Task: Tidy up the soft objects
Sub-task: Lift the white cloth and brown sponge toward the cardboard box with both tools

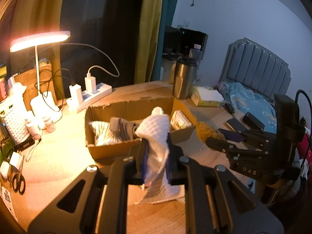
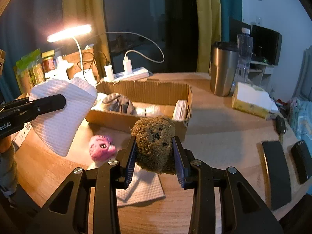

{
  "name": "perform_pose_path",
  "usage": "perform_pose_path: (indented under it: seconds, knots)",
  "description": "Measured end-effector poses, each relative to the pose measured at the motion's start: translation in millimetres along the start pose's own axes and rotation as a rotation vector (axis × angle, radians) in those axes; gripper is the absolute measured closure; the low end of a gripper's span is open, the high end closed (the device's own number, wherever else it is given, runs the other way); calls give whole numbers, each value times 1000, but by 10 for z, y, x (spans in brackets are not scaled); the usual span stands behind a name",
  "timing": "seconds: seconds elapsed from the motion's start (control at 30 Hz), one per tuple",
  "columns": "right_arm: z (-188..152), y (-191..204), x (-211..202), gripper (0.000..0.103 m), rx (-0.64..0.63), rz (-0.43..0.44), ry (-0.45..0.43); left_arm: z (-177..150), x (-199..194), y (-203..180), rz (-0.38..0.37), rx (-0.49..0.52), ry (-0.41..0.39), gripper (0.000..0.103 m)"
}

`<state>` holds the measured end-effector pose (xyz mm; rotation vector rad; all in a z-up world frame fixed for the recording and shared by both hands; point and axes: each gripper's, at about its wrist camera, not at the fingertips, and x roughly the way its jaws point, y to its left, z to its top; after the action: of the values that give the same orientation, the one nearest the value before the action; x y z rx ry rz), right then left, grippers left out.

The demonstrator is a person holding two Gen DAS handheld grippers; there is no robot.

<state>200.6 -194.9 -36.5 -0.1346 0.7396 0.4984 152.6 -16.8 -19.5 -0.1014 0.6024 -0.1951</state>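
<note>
Squeezing a white bumpy cloth (image 1: 156, 128) tight with the left tool (image 1: 156, 156), jaws pressed shut on it. Holding the cloth up above the bench (image 2: 224, 136), with its loose end hanging down. Showing again in the right view, at the left side, the same cloth (image 2: 62, 113), lifted near the front left corner of the cardboard box (image 2: 144, 91).

Gripping a brown fuzzy toy (image 2: 154, 144) with the right tool (image 2: 154, 161), both blue pads pushing into its sides. Holding the toy up off the bench, just in front of the box.

Lying flat on the bench under the toy: another white cloth (image 2: 144, 191). Sitting just beside that, to the left: a small pink toy (image 2: 102, 148). Resting inside the box: a grey soft thing (image 2: 119, 103). Shining over the back of the bench: a lamp (image 2: 70, 32).
</note>
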Motion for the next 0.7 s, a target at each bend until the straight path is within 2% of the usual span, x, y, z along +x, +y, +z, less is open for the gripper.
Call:
perform_pose_path:
  seconds: [0.7]
  knots:
    - [412,-131,176,65,-9,-8,-40,439,228,149,-4,7,-45,88]
